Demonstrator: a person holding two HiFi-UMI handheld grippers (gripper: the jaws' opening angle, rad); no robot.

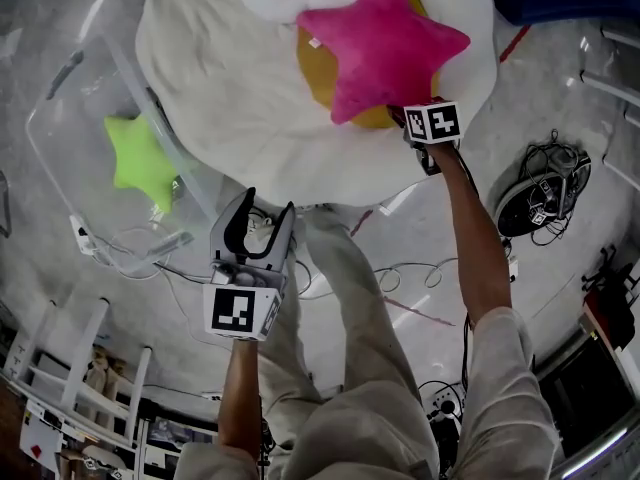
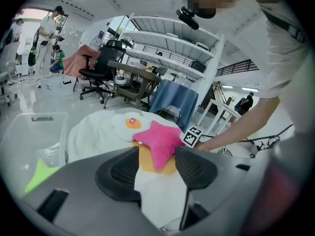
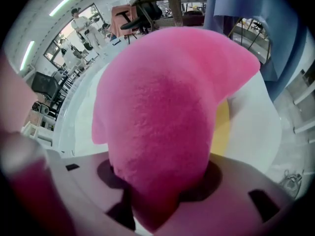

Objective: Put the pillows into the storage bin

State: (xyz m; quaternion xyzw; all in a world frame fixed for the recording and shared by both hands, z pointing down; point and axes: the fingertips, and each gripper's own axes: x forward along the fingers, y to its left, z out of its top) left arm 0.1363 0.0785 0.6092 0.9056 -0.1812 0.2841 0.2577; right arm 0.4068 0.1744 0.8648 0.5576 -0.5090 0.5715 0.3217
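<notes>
The right gripper (image 3: 157, 195) is clamping 1 arm of the pink star pillow (image 1: 385, 43), which is lying atop a yellow pillow (image 1: 315, 68). It should be lifting the star clear before swinging toward the storage bin (image 1: 70, 168). The left gripper (image 1: 258, 218) is hanging open and empty.

**Kid one:** What is down at the bottom?

**Kid two:** The left hand-held gripper (image 2: 156, 173). Its two dark jaws stand apart, and nothing is between them.

**Kid one:** What is past it?

**Kid two:** A pink star-shaped plush pillow (image 2: 160, 140) lies on a round orange pillow (image 2: 147, 163). Just behind them is a white fried-egg pillow (image 2: 127, 124). They all lie on a big white soft cushion (image 2: 91, 136).

**Kid one:** Who is reaching in?

**Kid two:** A bare arm (image 2: 241, 129) holds the right hand-held gripper (image 2: 189, 137) at one point of the star.

**Kid one:** And on the left?

**Kid two:** A clear plastic storage bin (image 2: 29, 127) with a lime green star pillow (image 2: 39, 176) inside.
</notes>
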